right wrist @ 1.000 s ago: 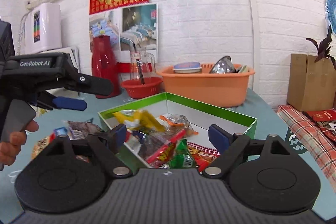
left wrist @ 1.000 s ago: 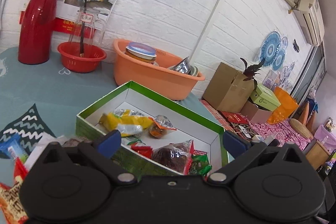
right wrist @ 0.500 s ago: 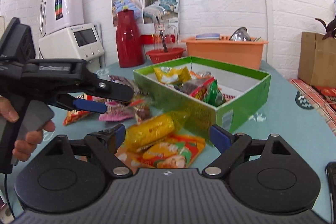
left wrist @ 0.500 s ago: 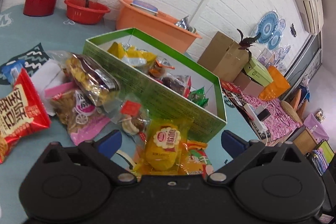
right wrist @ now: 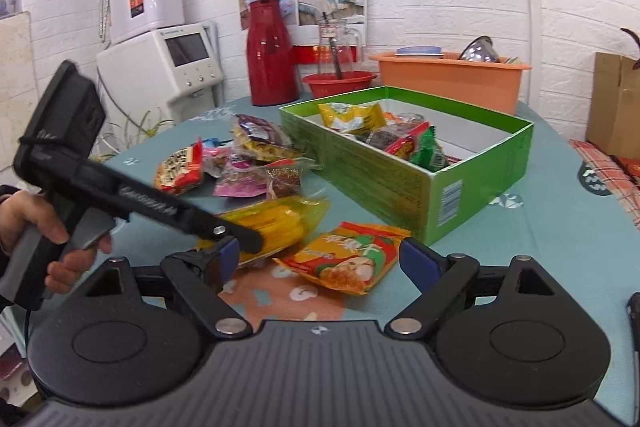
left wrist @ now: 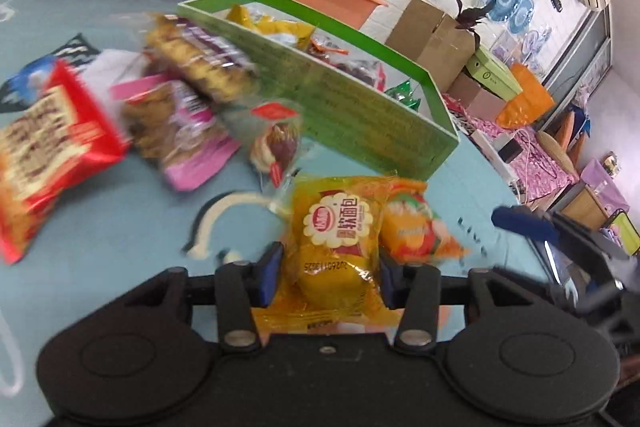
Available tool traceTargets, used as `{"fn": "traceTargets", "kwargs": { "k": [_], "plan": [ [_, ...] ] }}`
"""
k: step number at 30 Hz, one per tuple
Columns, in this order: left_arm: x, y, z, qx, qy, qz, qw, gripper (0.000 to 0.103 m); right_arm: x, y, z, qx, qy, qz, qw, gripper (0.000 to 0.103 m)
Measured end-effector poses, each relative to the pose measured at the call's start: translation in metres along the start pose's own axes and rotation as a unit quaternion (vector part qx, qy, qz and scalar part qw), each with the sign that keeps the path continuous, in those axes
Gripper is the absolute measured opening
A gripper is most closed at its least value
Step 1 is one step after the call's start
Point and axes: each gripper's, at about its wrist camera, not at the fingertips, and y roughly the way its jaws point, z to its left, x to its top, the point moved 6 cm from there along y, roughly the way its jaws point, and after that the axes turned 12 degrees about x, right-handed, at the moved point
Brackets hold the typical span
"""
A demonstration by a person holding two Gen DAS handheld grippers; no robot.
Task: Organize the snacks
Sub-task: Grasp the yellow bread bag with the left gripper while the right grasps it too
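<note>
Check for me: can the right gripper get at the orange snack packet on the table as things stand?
Probably yes. The right gripper stands open with the orange snack packet lying flat between its fingers, nothing on top. The left gripper, closing on the yellow bread packet right beside it, crowds that side.
</note>
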Motion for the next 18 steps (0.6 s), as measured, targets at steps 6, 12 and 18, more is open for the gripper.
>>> {"fn": "traceTargets", "kwargs": {
  "k": [6, 12, 18],
  "plan": [
    [-0.021, -0.056, 0.036, 0.007, -0.079, -0.04, 0.996, 0.103, 0.009, 0.016, 0.018, 0.049, -0.017, 0.009, 0.999, 0.103],
    [-0.035, -0.07, 0.057, -0.069, -0.217, -0.038, 0.973, 0.103, 0.013, 0.055, 0.031, 0.121, -0.047, 0.065, 0.989, 0.103],
    [-0.027, -0.049, 0.049, -0.087, -0.238, -0.014, 0.9674, 0.103, 0.013, 0.072, 0.031, 0.158, -0.055, 0.1, 0.981, 0.103]
  ]
}}
